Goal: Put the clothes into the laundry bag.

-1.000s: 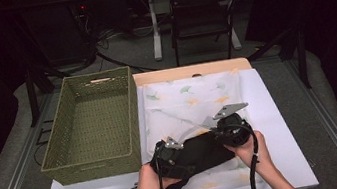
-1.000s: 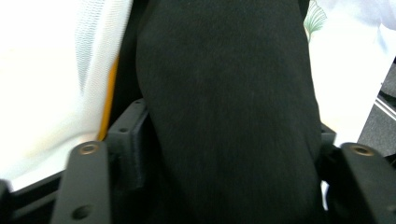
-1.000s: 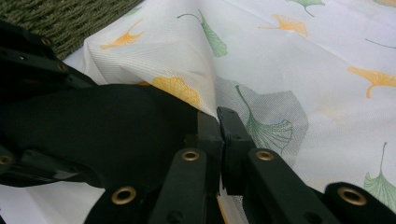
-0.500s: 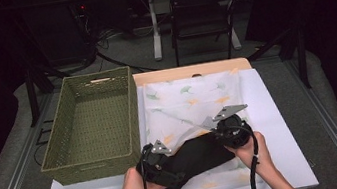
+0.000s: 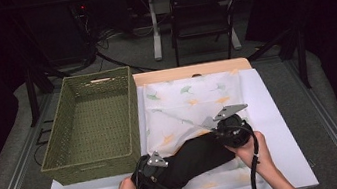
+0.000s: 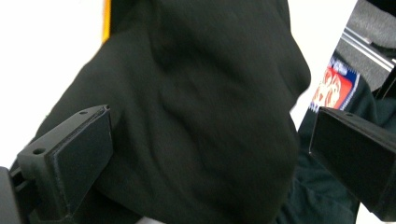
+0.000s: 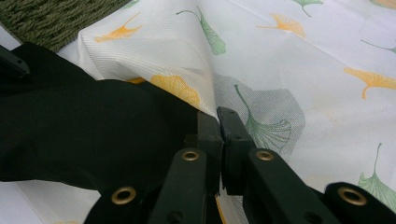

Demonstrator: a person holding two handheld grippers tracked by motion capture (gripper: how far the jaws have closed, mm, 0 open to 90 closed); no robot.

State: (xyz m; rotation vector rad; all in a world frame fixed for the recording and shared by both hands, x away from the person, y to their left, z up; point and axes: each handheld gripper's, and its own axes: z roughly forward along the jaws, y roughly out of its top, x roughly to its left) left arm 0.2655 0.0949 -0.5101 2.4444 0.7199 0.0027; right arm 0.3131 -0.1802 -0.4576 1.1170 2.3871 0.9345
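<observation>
A black cloth [image 5: 196, 156] [image 6: 201, 93] [image 7: 70, 135] lies slantwise on a white cloth printed with leaves [image 5: 193, 101] [image 7: 303, 70]. My left gripper [image 5: 168, 175] [image 6: 210, 154] is at the black cloth's near left end. Its jaws have just been opening and stand wide; the cloth bulges between them, with no pad pressing on it. My right gripper [image 5: 217, 127] [image 7: 218, 116] is shut at the black cloth's far right end. It pinches a raised fold of the printed cloth. Whether the black cloth is pinched too is hidden.
A green woven basket [image 5: 94, 120] [image 7: 46, 18] stands empty on the left, close to the cloths. Everything rests on a white board [image 5: 282, 123] with bare room at its right. A chair [image 5: 200, 14] and cables sit beyond the table.
My left gripper has slid leftward along the front of the board and its jaws have spread apart. The black cloth now lies longer toward the left. The right gripper has stayed put.
</observation>
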